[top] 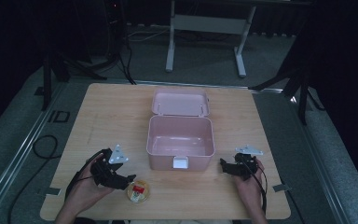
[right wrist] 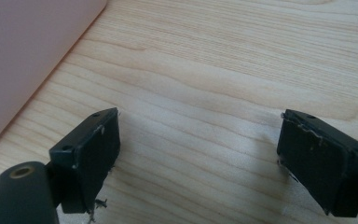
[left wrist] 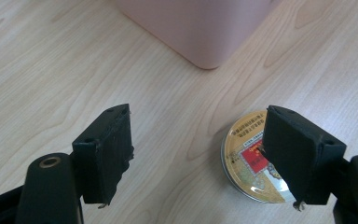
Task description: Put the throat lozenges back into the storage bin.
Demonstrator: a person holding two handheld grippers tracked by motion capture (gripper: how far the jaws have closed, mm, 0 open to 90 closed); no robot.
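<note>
- A pink box [top: 180,142] sits at the centre of the high view, on a light wood table [top: 112,112], with its lid [top: 180,102] swung fully open and lying flat toward the top of the frame.
- The box's long axis runs left to right across the frame; its white latch [top: 180,163] is on the near wall, facing the bottom edge, and the lid hinge is on the far side.
- The inside of the box looks bare pink.
- A small round tin [top: 138,191] lies flat on the table at lower centre-left, below and left of the box and apart from it; its top is yellow with a red patch.
- In the left gripper view the tin [left wrist: 249,158] is at lower right, partly behind the right-hand jaw, with a rounded corner of the box [left wrist: 200,28] at the top centre.
- The left gripper [top: 121,179] is at lower left of the high view, just left of the tin, held in a hand [top: 81,191]; its jaws stand wide apart with bare wood between them, gripping nothing.
- The right gripper [top: 228,167] is at lower right, near the box's right front corner but not touching it, held in the other hand [top: 249,186].
- In the right gripper view its jaws are spread wide over bare table, with the box wall [right wrist: 28,51] in the upper left.
</note>
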